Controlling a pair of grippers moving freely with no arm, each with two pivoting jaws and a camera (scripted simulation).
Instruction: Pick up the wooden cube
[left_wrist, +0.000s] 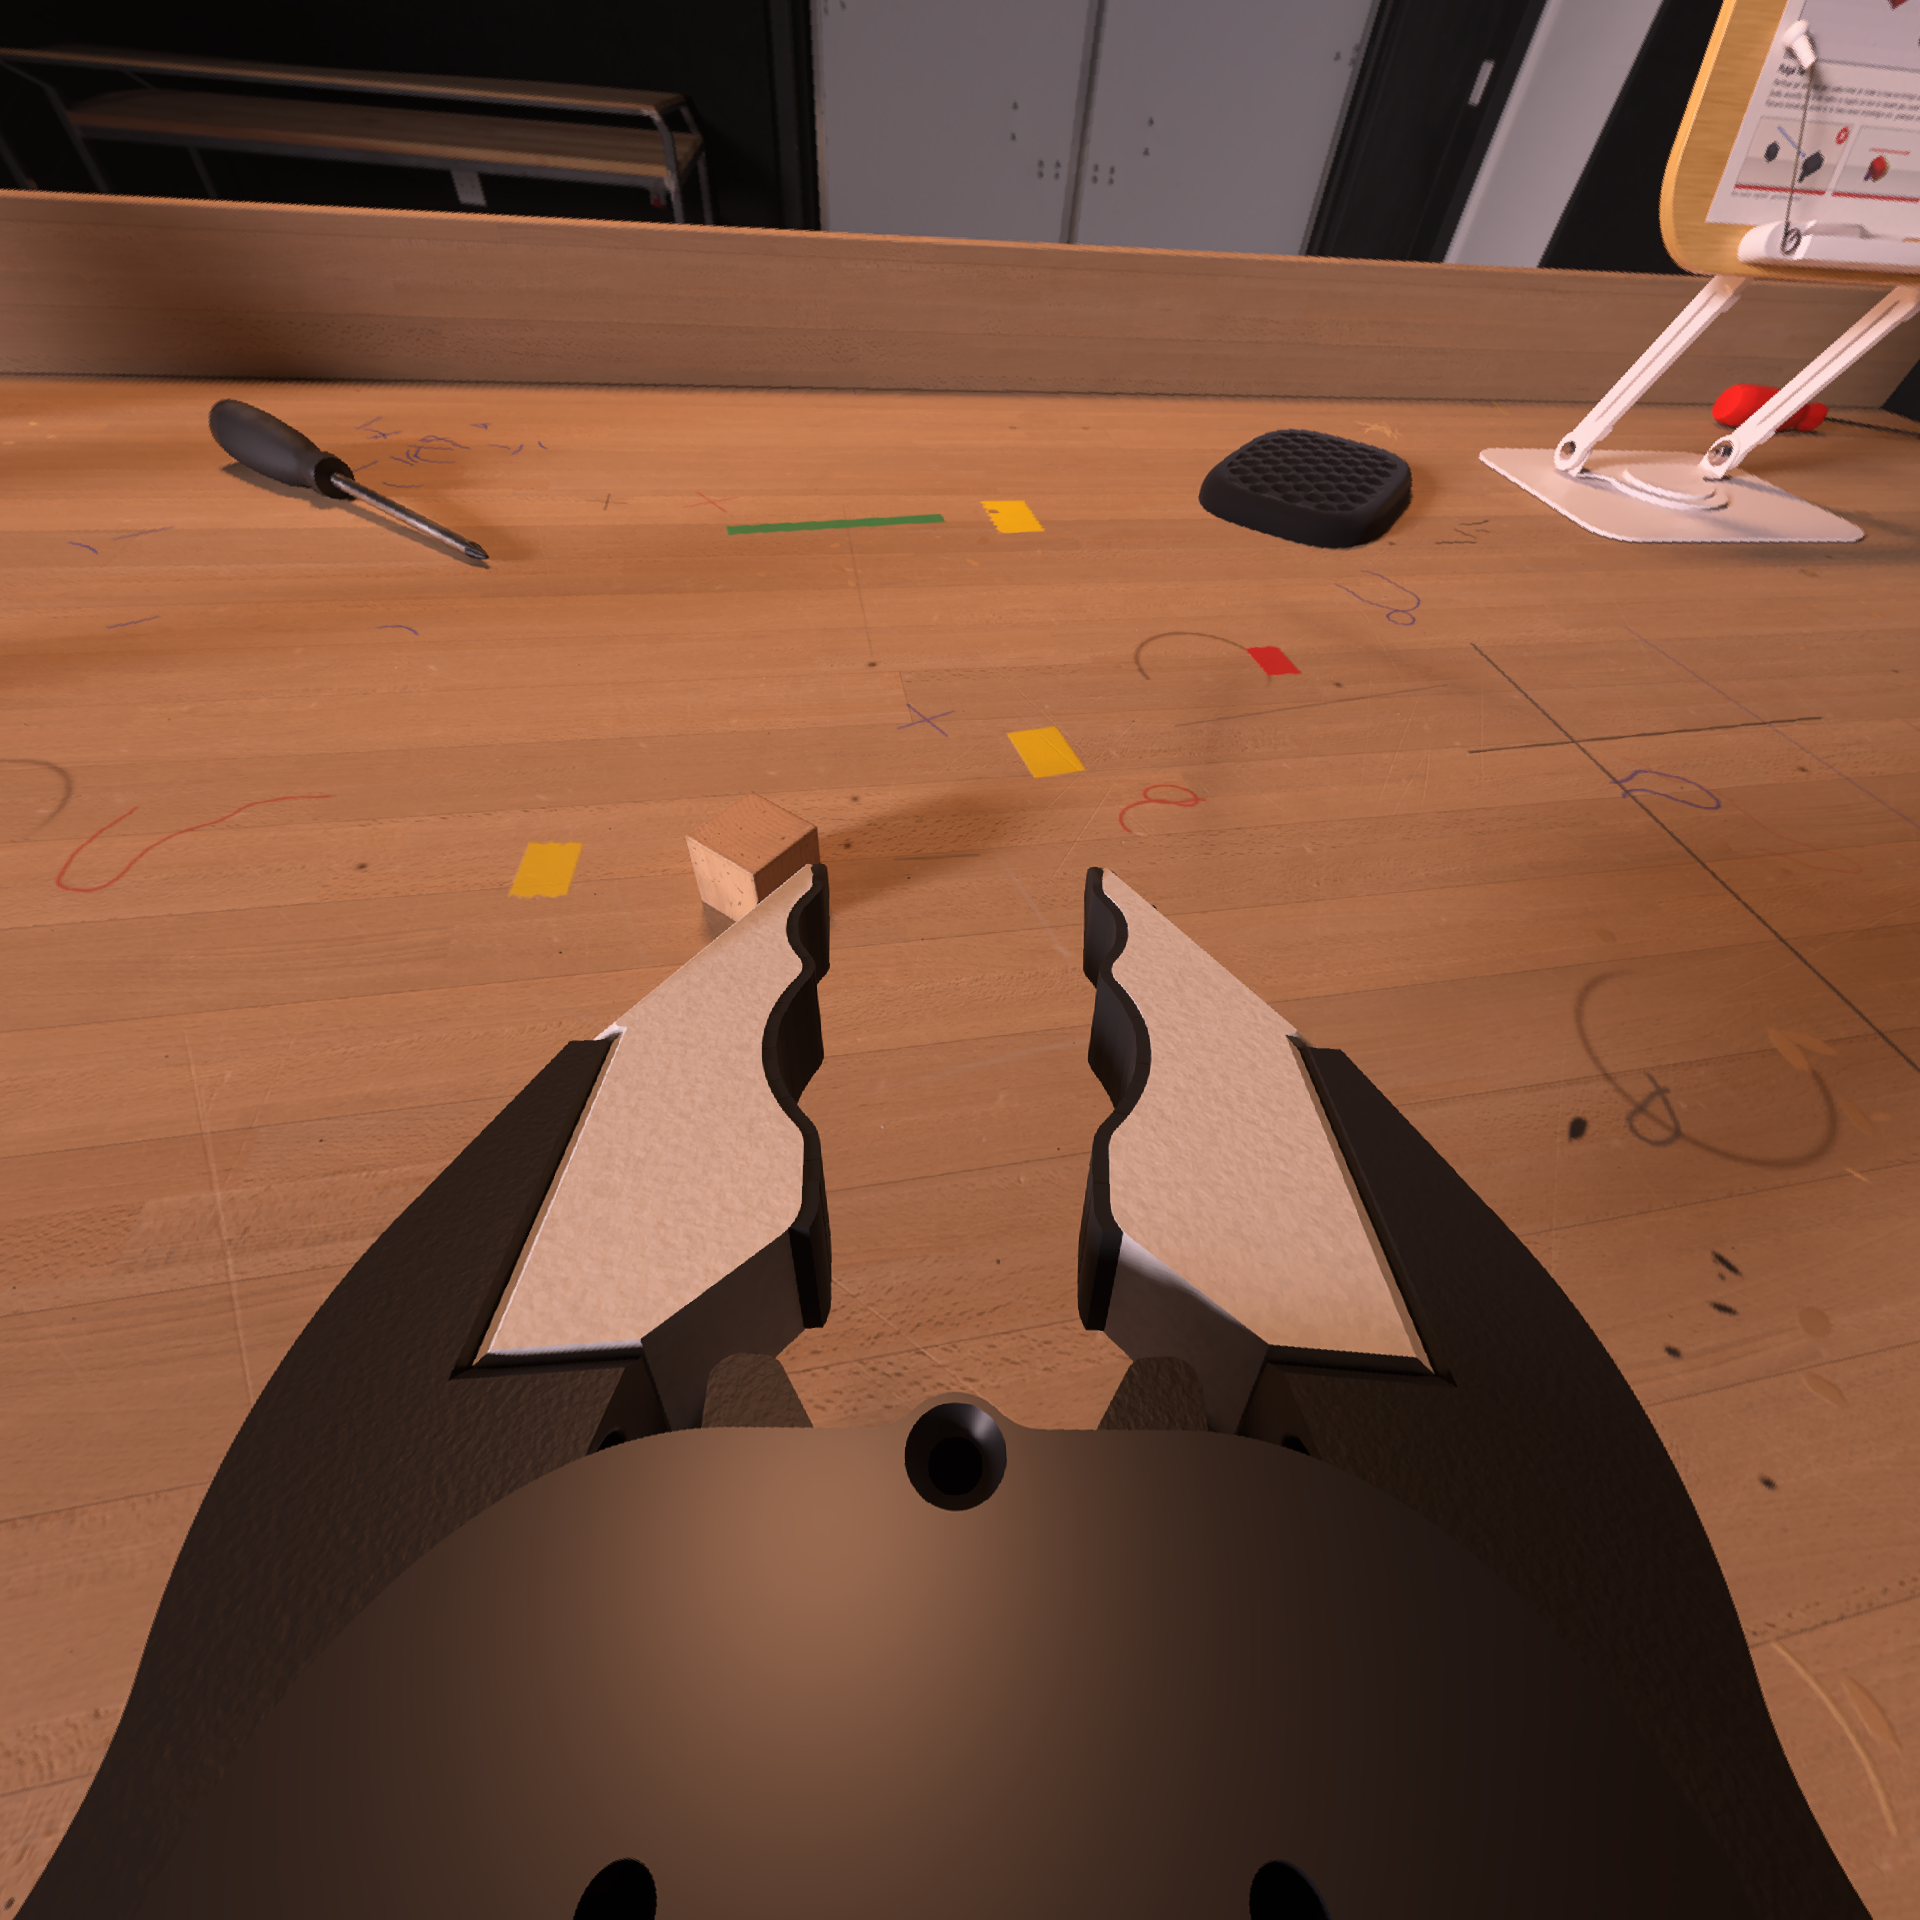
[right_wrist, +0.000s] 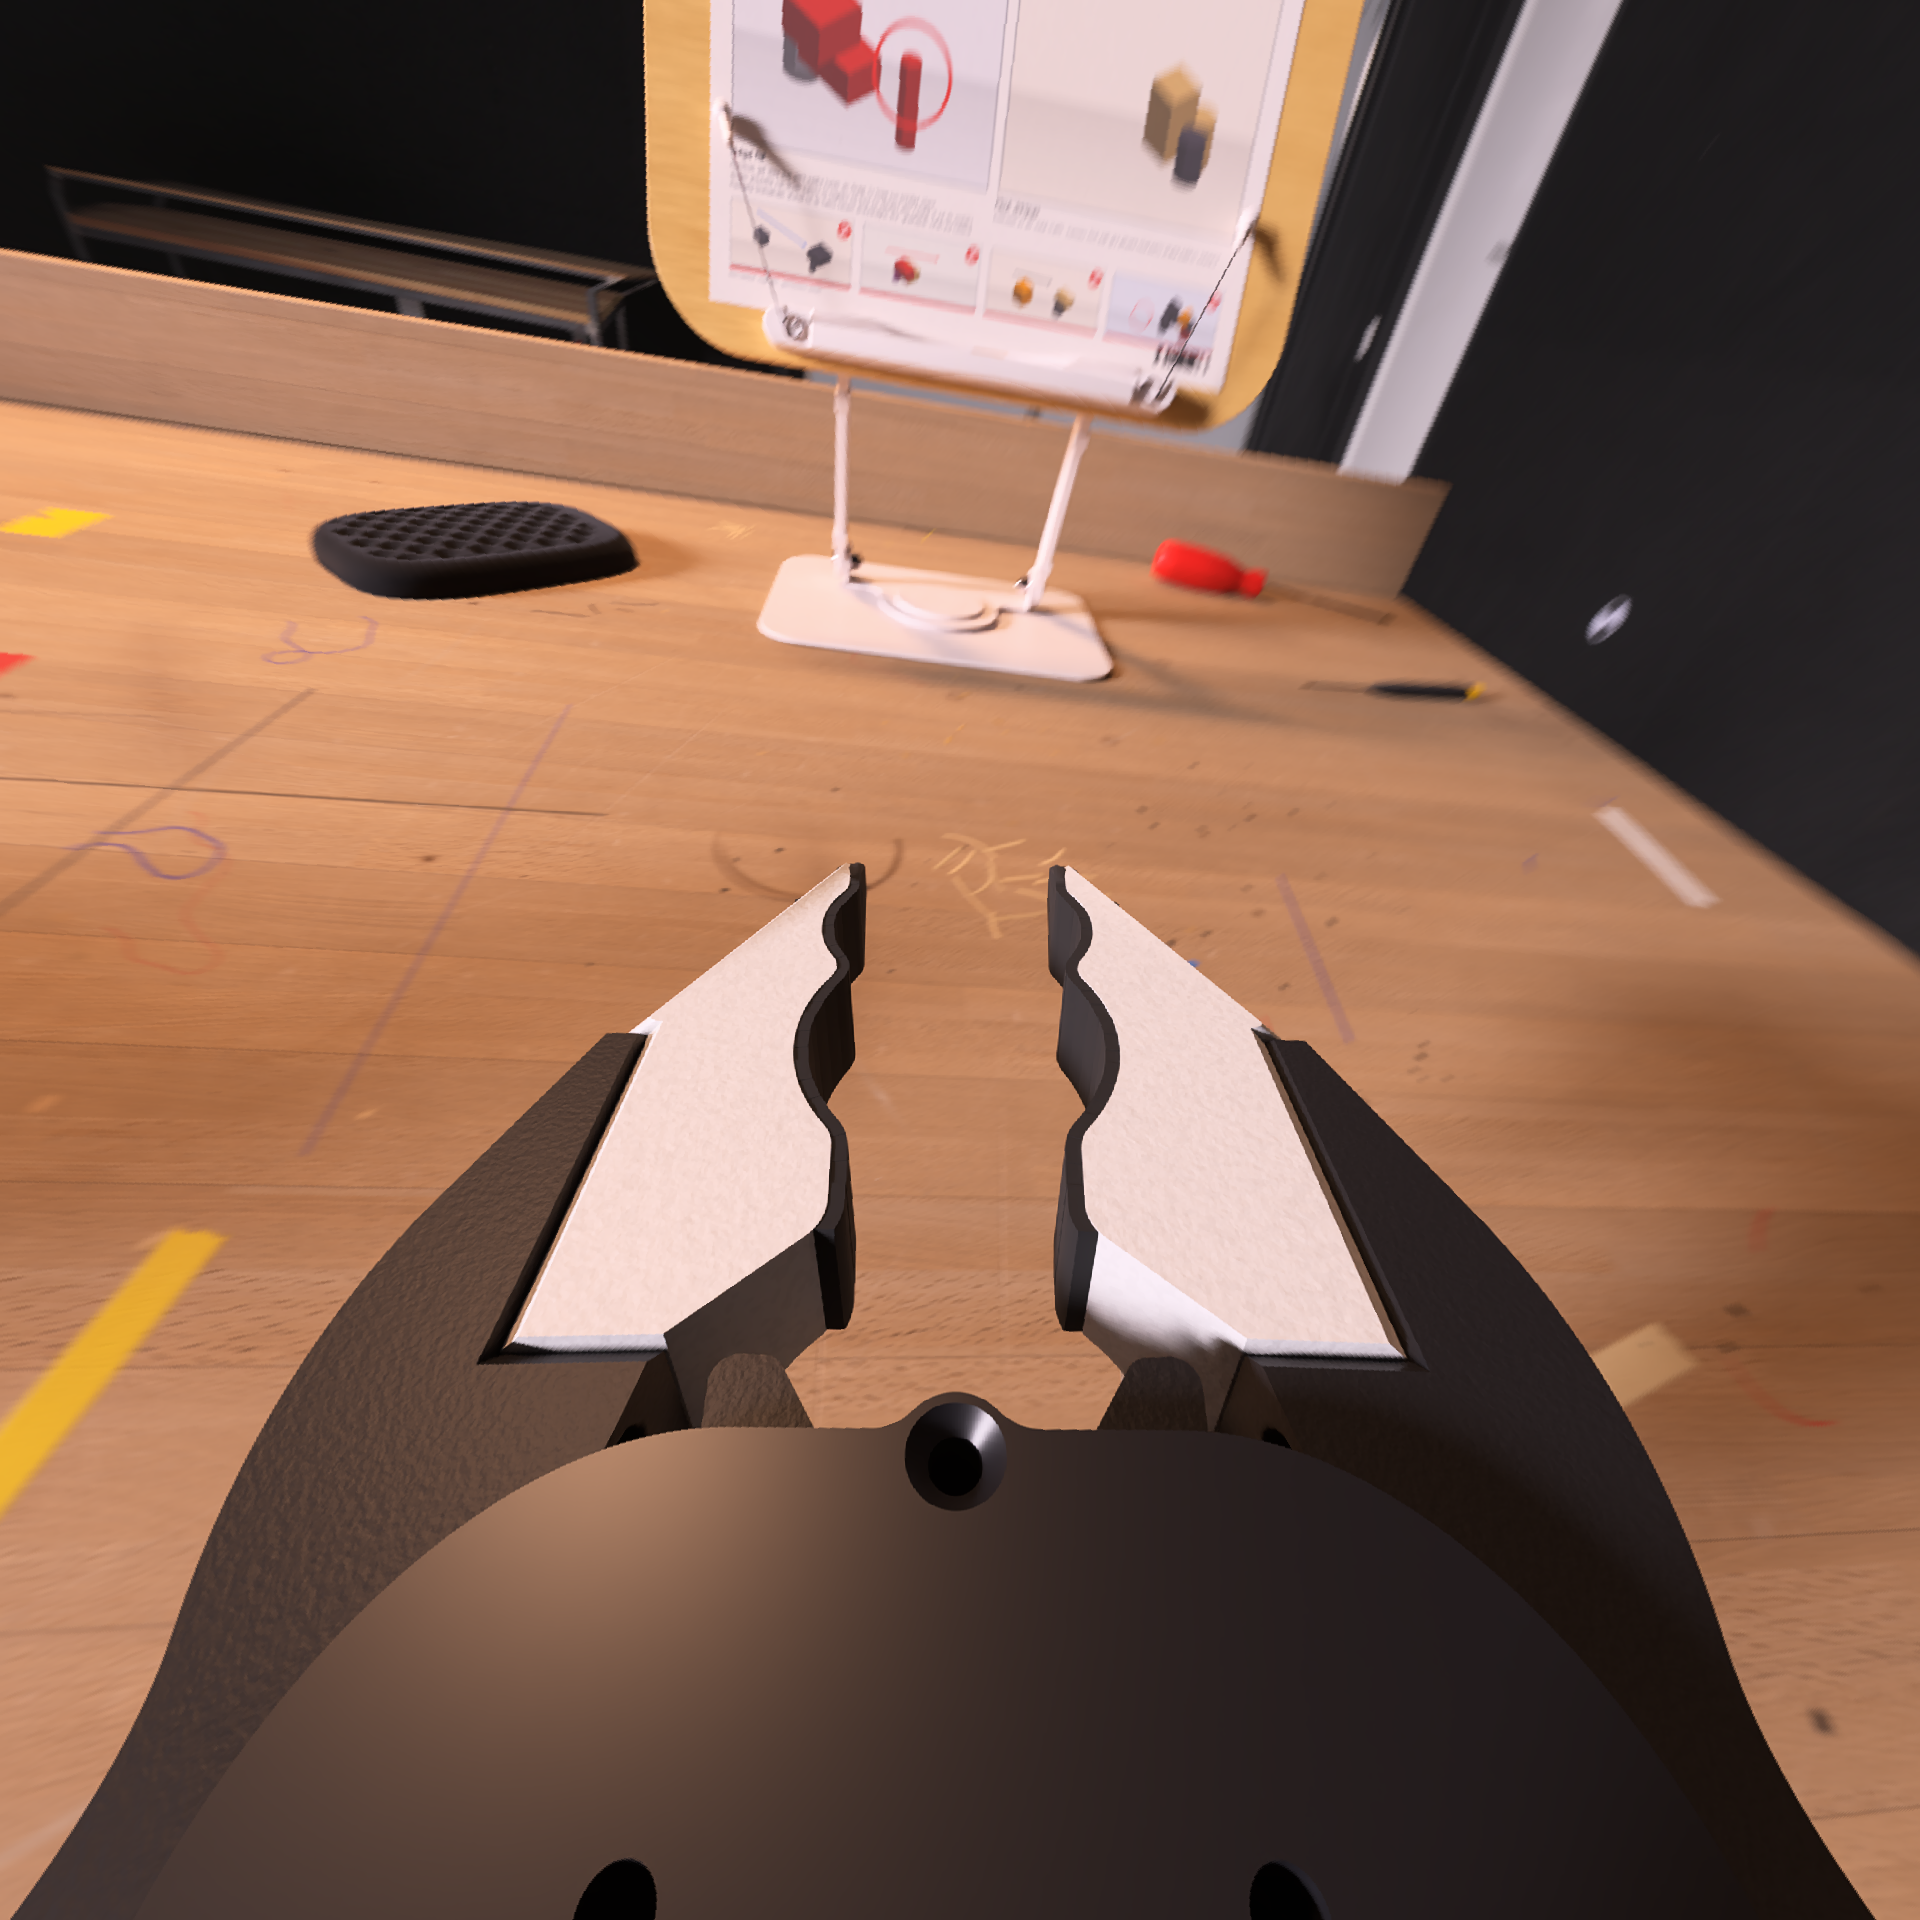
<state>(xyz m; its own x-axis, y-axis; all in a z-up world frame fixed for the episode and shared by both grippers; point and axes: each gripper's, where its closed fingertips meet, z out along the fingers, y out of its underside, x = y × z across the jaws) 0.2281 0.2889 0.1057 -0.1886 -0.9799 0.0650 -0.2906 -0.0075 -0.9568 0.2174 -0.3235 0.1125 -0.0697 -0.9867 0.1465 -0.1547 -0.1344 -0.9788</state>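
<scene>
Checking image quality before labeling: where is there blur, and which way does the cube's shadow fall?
Left wrist view: sharp throughout; the wooden cube casts a soft shadow to its right across the table, partly behind the left gripper. Right wrist view: the board on its stand and yellow tape look smeared, the right gripper stays crisp; no cube visible.

Around wooden cube (left_wrist: 750, 856): bare bench on every side except where the left gripper (left_wrist: 956, 878) fingertip overlaps its right corner.
Beyond cube: screwdriver (left_wrist: 338, 477) and black pad (left_wrist: 1307, 486), well apart.
</scene>
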